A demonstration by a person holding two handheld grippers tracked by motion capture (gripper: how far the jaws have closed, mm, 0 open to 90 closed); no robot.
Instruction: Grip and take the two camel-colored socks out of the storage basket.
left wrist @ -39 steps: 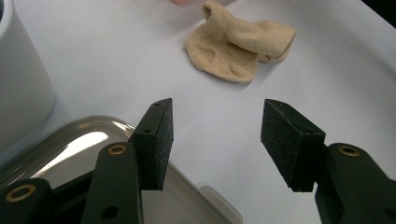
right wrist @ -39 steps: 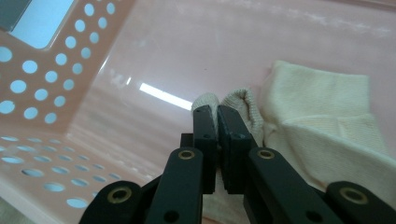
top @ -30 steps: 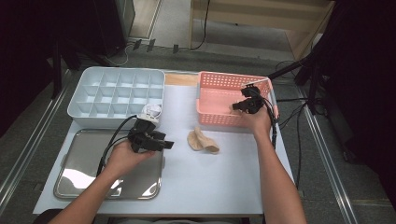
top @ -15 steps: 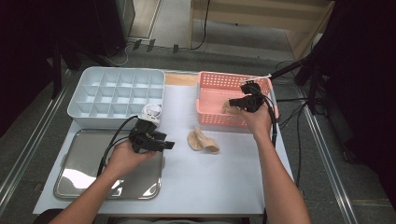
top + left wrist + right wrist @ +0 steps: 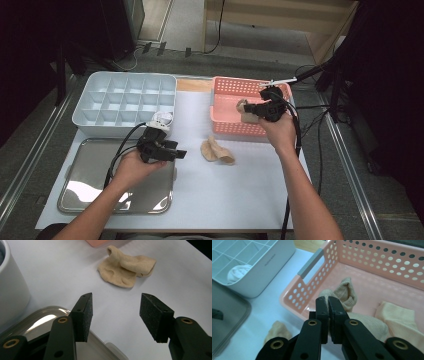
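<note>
I am holding the right tool [image 5: 256, 109] pressed together on a beige sock [image 5: 245, 109], pinching its fabric over the pink basket [image 5: 226, 127]. Compared with a second ago, this tool is sitting higher, and the sock, which was down inside the basket then, is now hanging clear above the basket's left part. In the right gripper view the sock [image 5: 342, 296] is bunching just beyond the closed pads, with more beige socks [image 5: 398, 317] lying on the basket floor. I am keeping the left tool [image 5: 172, 152] where it was, its jaws spread and gripping nothing, at the right edge of the metal tray [image 5: 90, 192]. Another beige sock [image 5: 125, 270] is lying on the white worktop [image 5: 235, 195] ahead of it, unmoved. The white divided organizer [image 5: 107, 120] is standing behind the tray.
</note>
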